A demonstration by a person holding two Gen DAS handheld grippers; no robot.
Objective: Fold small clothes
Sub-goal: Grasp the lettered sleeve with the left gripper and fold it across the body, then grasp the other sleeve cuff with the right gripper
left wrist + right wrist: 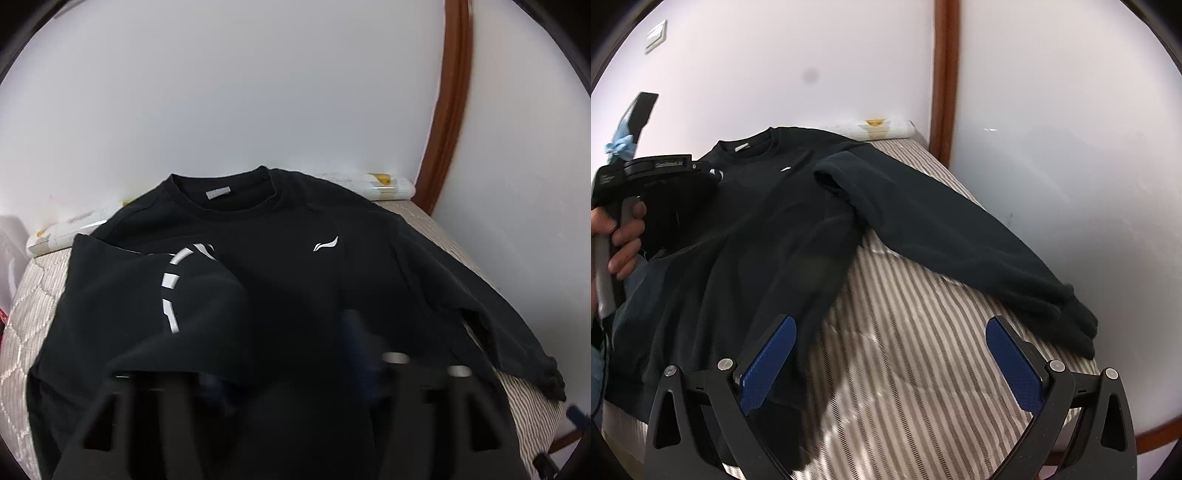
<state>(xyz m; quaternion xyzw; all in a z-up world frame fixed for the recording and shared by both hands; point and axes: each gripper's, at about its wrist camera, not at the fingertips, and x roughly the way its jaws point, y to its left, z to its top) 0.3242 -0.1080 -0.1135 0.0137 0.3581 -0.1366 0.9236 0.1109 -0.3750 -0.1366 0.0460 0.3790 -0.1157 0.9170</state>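
Right tongs (890, 354) spread over striped quilted mattress (905, 369); left tongs (284, 354) parted, matte black sweatshirt (280, 258) between.

A black long-sleeved sweatshirt (295, 266) is lying spread flat on a beige quilted mattress (33, 314), directly ahead of the left gripper (284, 373). The gripper's dark blue pads (356, 343) are showing blurred and standing apart, low over the garment's front; whether cloth is lying between them cannot be told. Ahead and left of the tongs, a black sleeve with white dashed stripes (170, 291) is lying folded across the chest. Just ahead and right, a small white logo (325, 244) is showing. Farther ahead, the round neckline is carrying a grey label (218, 192). The other sleeve (509, 343) is stretching away right of the tongs. Beyond the collar, a white patterned pillow (388, 186) is resting against a white wall (240, 92), beside a brown wooden frame (448, 110).
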